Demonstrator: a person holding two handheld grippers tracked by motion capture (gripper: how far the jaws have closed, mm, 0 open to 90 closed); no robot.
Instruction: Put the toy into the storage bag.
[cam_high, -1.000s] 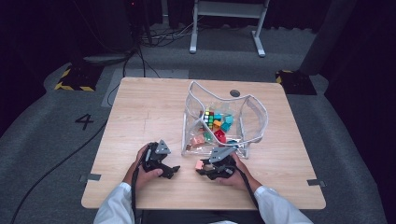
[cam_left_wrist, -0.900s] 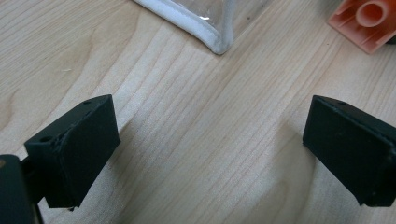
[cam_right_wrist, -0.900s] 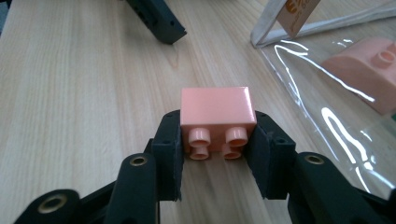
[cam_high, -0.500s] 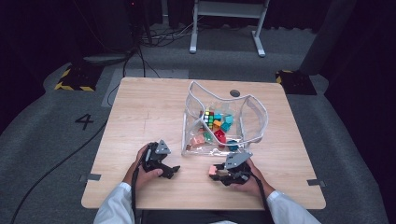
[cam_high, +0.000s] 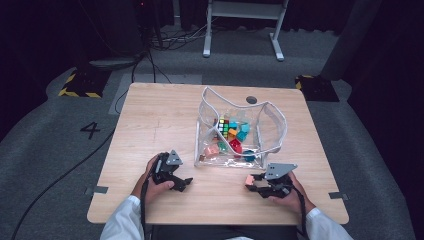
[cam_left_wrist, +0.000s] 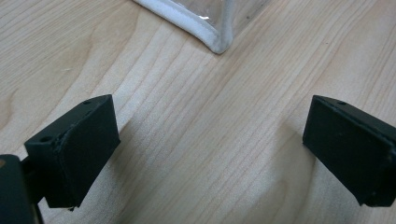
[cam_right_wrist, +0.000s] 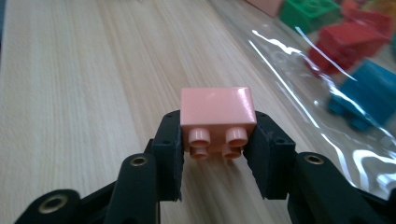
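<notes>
Since the earlier frame, the right gripper (cam_high: 254, 183) has slid rightward along the wooden table (cam_high: 155, 120), away from the clear pouch (cam_high: 272, 125) of bricks, jaws clamped on a pink brick (cam_right_wrist: 217, 114), studs facing the camera. Left of the pouch, the left gripper (cam_high: 185, 182) rests low with jaws wide apart.

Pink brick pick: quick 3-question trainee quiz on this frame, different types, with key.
1. True or false: the right gripper is shut on the pink brick.
2. The left gripper has its jaws: A) shut on a brick B) open over bare table C) inside the bag.
3. Where do the other bricks lie?

Key: 1 true. 2 B. 3 In the clear bag at mid-table.
</notes>
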